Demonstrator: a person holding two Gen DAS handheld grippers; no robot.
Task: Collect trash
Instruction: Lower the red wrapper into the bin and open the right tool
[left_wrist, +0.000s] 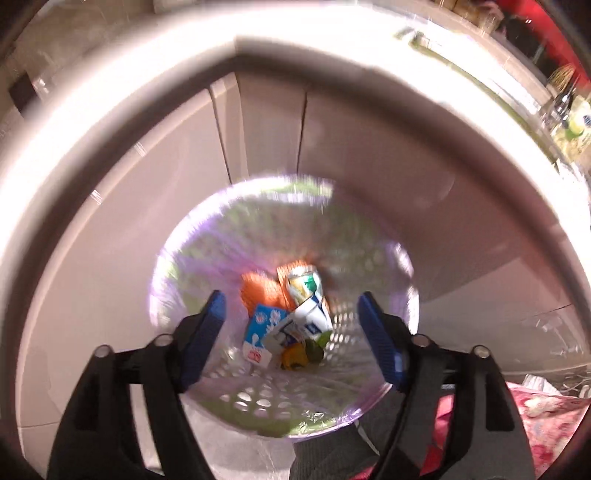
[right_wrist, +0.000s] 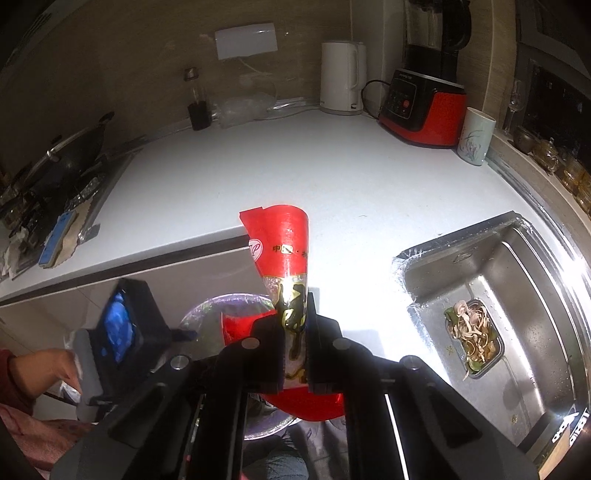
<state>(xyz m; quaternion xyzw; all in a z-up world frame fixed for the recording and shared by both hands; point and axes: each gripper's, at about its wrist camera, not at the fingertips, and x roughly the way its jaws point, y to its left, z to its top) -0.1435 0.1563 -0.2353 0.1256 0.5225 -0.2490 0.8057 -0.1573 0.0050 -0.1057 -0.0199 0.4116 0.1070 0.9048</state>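
My left gripper (left_wrist: 290, 306) is open and empty, held above a perforated trash basket (left_wrist: 258, 395) lined with a clear bag. Inside lie a blue and white carton (left_wrist: 264, 326), a crushed can (left_wrist: 304, 284) and orange scraps (left_wrist: 258, 290). My right gripper (right_wrist: 295, 314) is shut on a red plastic snack wrapper (right_wrist: 282, 240) that stands up between the fingers, held over the counter's front edge. The basket's rim (right_wrist: 207, 308) shows below it, and the left gripper (right_wrist: 118, 328) is at the lower left of the right wrist view.
A white countertop (right_wrist: 295, 166) holds a white kettle (right_wrist: 341, 77), a red and black blender (right_wrist: 424, 99), a mug (right_wrist: 476, 136) and a dark bottle (right_wrist: 197, 101). A steel sink (right_wrist: 517, 295) with a food tray (right_wrist: 474, 338) is at right. A stove with wok (right_wrist: 66, 158) is at left. Cabinet doors (left_wrist: 266, 129) stand behind the basket.
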